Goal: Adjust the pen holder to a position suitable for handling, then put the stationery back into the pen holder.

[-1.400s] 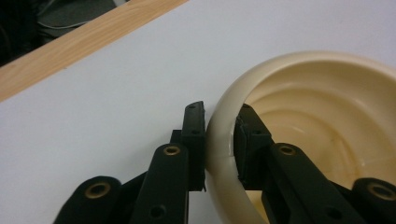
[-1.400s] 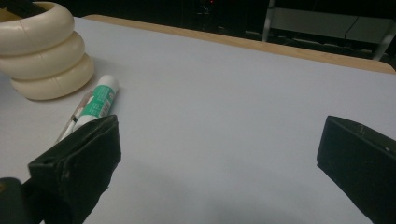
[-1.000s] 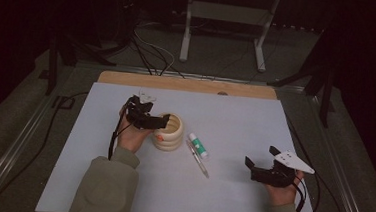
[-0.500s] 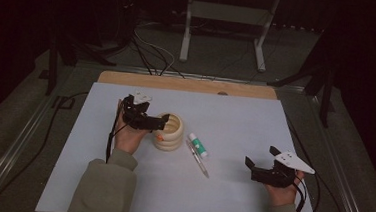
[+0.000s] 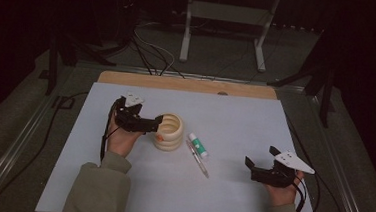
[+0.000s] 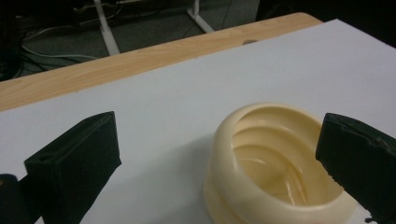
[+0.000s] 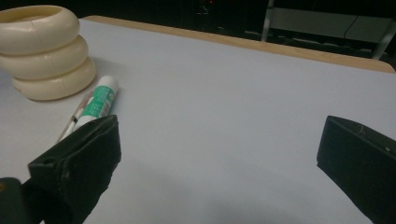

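A cream ribbed ring-stack cup [image 5: 170,131] stands left of centre on the white sheet [image 5: 235,114]. My left gripper [image 5: 150,123] is open beside the cup's left side, one jaw tip at its rim. In the left gripper view the cup [image 6: 275,163] sits between the spread jaws, toward the right jaw, with the left gripper [image 6: 217,140] holding nothing. A white and green tube [image 5: 198,145] and a thin pen [image 5: 201,163] lie just right of the cup. My right gripper [image 5: 252,169] rests open near the front right. Its own view shows the cup [image 7: 44,51], the tube [image 7: 99,100] and the open right gripper [image 7: 219,140].
A wooden strip [image 5: 187,84] runs along the sheet's far edge. Beyond it are a metal stand [image 5: 221,33] and cables [image 5: 150,48] on the dark floor. Metal rails [image 5: 18,139] flank the table. Bare sheet stretches between the tube and the right gripper.
The left hand and its gripper have shifted slightly left beside the cup. The right gripper, cup, tube and pen have stayed put.
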A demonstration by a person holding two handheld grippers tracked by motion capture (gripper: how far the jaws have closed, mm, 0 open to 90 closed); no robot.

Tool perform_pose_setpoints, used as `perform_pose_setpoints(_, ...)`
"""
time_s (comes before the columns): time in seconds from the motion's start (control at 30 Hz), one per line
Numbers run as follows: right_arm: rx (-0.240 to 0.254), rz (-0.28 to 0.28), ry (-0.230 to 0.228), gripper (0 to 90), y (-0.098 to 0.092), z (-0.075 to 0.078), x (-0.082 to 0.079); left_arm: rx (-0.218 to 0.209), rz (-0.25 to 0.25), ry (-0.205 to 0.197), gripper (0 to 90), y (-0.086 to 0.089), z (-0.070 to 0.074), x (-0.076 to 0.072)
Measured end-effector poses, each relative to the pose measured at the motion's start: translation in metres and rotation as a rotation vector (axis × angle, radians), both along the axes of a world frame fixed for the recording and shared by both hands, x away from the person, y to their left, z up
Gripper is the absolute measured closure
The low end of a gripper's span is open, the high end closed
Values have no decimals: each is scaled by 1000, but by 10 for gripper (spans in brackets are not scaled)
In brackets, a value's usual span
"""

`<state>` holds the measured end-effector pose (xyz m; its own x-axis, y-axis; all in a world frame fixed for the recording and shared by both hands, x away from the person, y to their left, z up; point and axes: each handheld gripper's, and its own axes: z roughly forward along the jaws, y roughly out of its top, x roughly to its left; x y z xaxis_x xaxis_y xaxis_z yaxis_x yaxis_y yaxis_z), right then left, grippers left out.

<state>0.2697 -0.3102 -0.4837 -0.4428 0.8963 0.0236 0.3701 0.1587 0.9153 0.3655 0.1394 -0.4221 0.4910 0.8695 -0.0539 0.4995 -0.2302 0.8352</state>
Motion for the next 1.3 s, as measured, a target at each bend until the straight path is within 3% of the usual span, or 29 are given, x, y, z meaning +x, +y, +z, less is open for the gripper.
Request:
perform_pose_setpoints(0.57,9,3,7,2,0,-1,1,43,22,-2,4,19,3,-18)
perform_pose_setpoints(0.87,6,5,8,2,1,-1,1,40,48,15,4,29,0,-23)
perform_pose_setpoints(1.3,9,4,13,2,1,-2,1,82,48,49,4,43,-1,-30)
